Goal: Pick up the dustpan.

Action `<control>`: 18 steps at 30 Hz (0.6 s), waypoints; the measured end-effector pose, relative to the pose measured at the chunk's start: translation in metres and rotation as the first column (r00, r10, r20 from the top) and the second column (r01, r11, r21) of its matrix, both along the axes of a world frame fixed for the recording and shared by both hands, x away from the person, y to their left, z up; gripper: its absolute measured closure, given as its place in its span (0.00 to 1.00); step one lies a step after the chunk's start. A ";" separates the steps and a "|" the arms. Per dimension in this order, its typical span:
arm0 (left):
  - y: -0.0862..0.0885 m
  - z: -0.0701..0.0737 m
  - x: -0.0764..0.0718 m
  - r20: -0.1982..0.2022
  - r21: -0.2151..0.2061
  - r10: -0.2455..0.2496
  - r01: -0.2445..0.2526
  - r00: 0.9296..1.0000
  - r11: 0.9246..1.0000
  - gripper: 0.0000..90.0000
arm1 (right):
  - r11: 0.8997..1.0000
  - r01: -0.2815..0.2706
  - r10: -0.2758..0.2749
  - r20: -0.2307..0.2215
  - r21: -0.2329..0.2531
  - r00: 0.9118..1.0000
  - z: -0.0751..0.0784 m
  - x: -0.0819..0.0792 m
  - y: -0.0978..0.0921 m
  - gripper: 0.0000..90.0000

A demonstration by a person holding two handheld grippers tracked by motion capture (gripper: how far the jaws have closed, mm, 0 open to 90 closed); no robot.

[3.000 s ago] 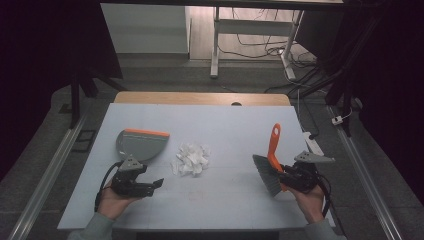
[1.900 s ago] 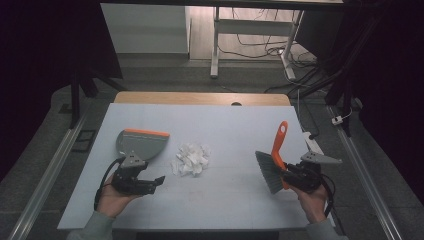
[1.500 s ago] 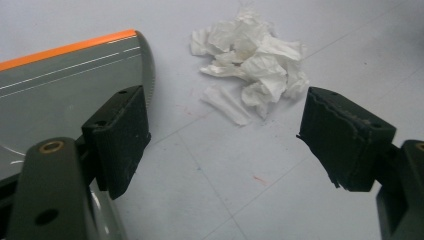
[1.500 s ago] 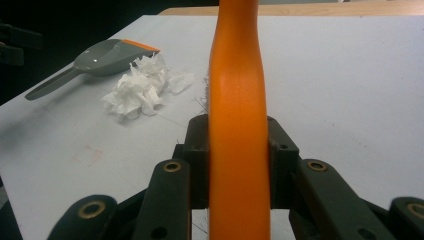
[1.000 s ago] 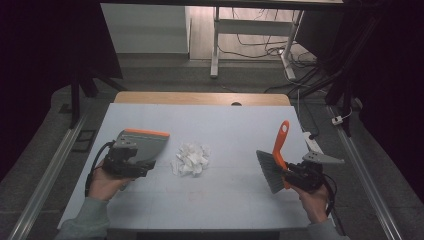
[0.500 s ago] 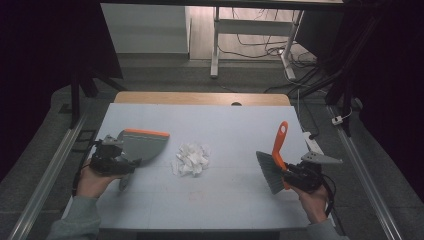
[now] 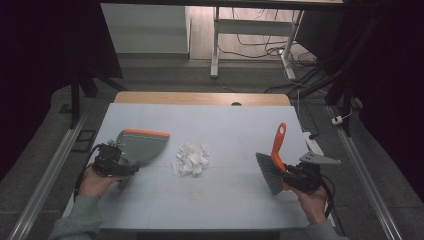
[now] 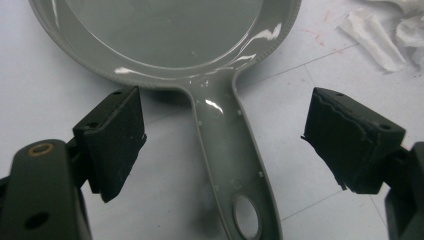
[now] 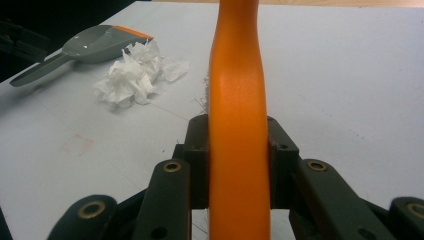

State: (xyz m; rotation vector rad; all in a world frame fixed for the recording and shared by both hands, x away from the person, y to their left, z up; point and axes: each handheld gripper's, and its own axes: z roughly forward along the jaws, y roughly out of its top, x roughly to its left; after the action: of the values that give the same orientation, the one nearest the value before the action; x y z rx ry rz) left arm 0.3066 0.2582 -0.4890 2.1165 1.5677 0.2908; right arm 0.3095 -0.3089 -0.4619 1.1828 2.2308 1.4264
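Note:
A grey dustpan [image 7: 142,145] with an orange lip lies on the left of the pale table [image 7: 225,210]. Its handle [image 8: 230,165] runs between the jaws of my left gripper [image 8: 225,135], which stand open on either side without touching it. In the high view the left gripper [image 7: 125,164] sits at the dustpan's near-left end. A pile of crumpled white paper [image 7: 190,159] lies mid-table. My right gripper [image 7: 290,176] is shut on the orange handle [image 9: 237,125] of a brush [image 7: 270,172], held upright with its grey bristles toward the table.
A white power strip [image 7: 314,142] lies at the table's right edge, just beyond the brush. A wooden strip [image 7: 200,98] borders the far edge. Metal rails [image 7: 45,190] run along both sides. From the right gripper view the paper [image 9: 132,75] and dustpan [image 9: 95,42] lie ahead to the left.
My left gripper has moved from the near-middle of the table out to the left and up to the dustpan's handle. The right gripper keeps holding the brush, raised slightly more upright.

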 end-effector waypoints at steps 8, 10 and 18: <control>0.000 -0.013 0.005 -0.041 -0.006 0.016 -0.017 0.999 1.000 0.19 | 1.000 -0.003 0.003 -0.004 0.003 1.000 -0.001 0.000 0.001 0.78; 0.000 -0.016 0.006 -0.051 -0.006 0.021 -0.021 0.998 1.000 0.19 | 1.000 -0.001 0.001 -0.002 -0.001 1.000 -0.001 0.000 0.001 0.78; -0.001 -0.025 0.012 -0.063 -0.020 0.049 -0.051 0.997 0.999 0.20 | 1.000 -0.004 0.004 -0.009 0.000 1.000 -0.002 0.001 0.001 0.78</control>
State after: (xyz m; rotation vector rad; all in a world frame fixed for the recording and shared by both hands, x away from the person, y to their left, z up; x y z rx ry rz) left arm 0.3184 0.2577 -0.5141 2.0908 1.6537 0.2252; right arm 0.3106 -0.3076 -0.4642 1.1881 2.2400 1.4257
